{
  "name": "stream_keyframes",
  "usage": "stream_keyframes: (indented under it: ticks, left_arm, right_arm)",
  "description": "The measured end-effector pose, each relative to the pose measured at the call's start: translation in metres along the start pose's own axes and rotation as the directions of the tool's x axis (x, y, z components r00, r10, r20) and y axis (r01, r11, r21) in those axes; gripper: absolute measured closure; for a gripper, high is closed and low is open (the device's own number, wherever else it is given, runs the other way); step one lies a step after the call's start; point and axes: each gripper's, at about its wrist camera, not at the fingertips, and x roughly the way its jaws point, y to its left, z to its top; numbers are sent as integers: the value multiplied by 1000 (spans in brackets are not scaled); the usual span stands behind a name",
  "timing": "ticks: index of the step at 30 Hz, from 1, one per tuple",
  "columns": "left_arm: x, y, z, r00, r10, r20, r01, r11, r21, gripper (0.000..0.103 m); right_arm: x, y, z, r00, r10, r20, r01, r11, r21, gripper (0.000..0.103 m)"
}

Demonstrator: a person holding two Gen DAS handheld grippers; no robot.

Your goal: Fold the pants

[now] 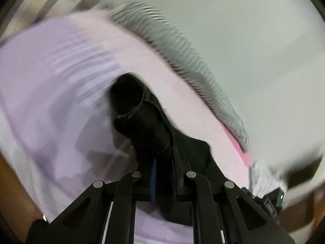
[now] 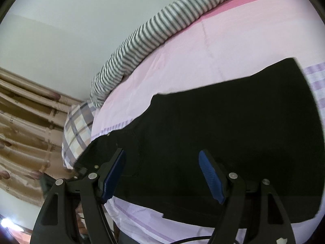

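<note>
The black pants (image 2: 233, 138) lie spread flat on a pink and lilac bed sheet (image 2: 182, 65) in the right wrist view. My right gripper (image 2: 162, 154) is open just above them, its blue pads (image 2: 211, 174) apart over the cloth. In the left wrist view, my left gripper (image 1: 164, 158) is shut on a bunched fold of the black pants (image 1: 142, 120) and holds it lifted over the sheet (image 1: 50, 93). That view is blurred by motion.
A grey striped blanket (image 2: 154, 32) lies rolled along the bed's far edge, also in the left wrist view (image 1: 182, 57). A plaid pillow (image 2: 79, 126) sits at the bed's left end. Brown curtains (image 2: 24, 126) hang beyond it. A pale wall stands behind.
</note>
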Motion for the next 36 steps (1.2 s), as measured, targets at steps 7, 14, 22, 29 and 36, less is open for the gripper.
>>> stream_keyframes:
  ticks: [7, 14, 22, 29, 36]
  left_arm:
    - [27, -130, -29, 993, -71, -93, 100, 929, 357, 91]
    - [88, -195, -113, 942, -13, -337, 214, 794, 568, 91]
    - [154, -185, -153, 832, 124, -541, 226, 815, 534, 84]
    - [111, -184, -132, 914, 78, -397, 188, 788, 587, 66]
    - [118, -148, -117, 935, 274, -226, -61, 752, 657, 65]
  right_arm:
    - [-38, -29, 7, 997, -8, 80, 3, 998, 59, 30]
    - [-59, -66, 6, 992, -8, 126, -11, 989, 151, 30]
    - [-46, -84, 4, 995, 24, 92, -40, 982, 183, 30]
    - [-33, -87, 3, 999, 27, 42, -35, 981, 191, 30]
    - [-23, -85, 3, 1000, -2, -11, 4, 992, 125, 30]
